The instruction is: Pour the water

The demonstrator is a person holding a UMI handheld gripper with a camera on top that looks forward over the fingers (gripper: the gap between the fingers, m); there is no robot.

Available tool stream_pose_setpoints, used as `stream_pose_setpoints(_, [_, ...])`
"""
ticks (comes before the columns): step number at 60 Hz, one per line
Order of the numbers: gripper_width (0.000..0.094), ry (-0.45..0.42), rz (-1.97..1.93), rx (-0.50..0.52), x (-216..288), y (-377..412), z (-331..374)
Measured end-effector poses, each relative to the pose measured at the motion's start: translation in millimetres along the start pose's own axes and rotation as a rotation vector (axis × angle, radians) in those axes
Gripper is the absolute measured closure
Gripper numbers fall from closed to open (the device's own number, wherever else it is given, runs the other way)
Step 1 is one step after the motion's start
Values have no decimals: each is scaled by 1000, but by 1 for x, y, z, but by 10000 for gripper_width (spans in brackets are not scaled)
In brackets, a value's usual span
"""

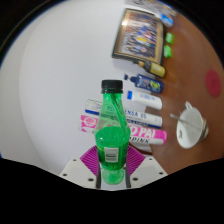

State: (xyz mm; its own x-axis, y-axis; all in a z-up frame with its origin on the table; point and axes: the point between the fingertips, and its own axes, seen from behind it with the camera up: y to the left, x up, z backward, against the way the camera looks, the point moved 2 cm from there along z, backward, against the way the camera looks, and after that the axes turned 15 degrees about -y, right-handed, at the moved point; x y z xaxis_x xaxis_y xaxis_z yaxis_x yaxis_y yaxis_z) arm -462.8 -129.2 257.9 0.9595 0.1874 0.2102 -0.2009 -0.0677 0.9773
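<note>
The claw (112, 168) holds a green bottle (111, 135) tight between its two fingers. The bottle stands up straight with its black cap on. Behind it, on the brown table (185, 95), lie markers (143, 99) and maybe a white cup (188, 130).

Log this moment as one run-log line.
phase: bottle grasped | gripper: shut on green bottle, upright, black cap on | white cup: beyond, on wooden table | pour: not begun
</note>
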Motion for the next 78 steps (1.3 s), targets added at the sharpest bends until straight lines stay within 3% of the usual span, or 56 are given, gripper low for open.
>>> stream_pose_setpoints(9, [608,-73,515,109,70,42,10])
stream_pose_setpoints(18, [611,-165,960,121,148,45,24])
stream_pose_setpoints(29, [612,-135,1296,4,212,-33,22])
stream_pose_setpoints(53, [610,14,1347,-141,224,-202,28])
stream_pose_setpoints(63, [600,-15,1362,-127,221,-211,32])
stream_pose_setpoints(71, [414,-2,1347,-152,221,-212,33])
stream_pose_setpoints(73, [304,12,1345,-166,220,-212,35])
stream_pose_setpoints(76, [65,26,1340,-193,221,-210,42])
stream_pose_setpoints(78, [108,39,1331,-216,221,-208,47])
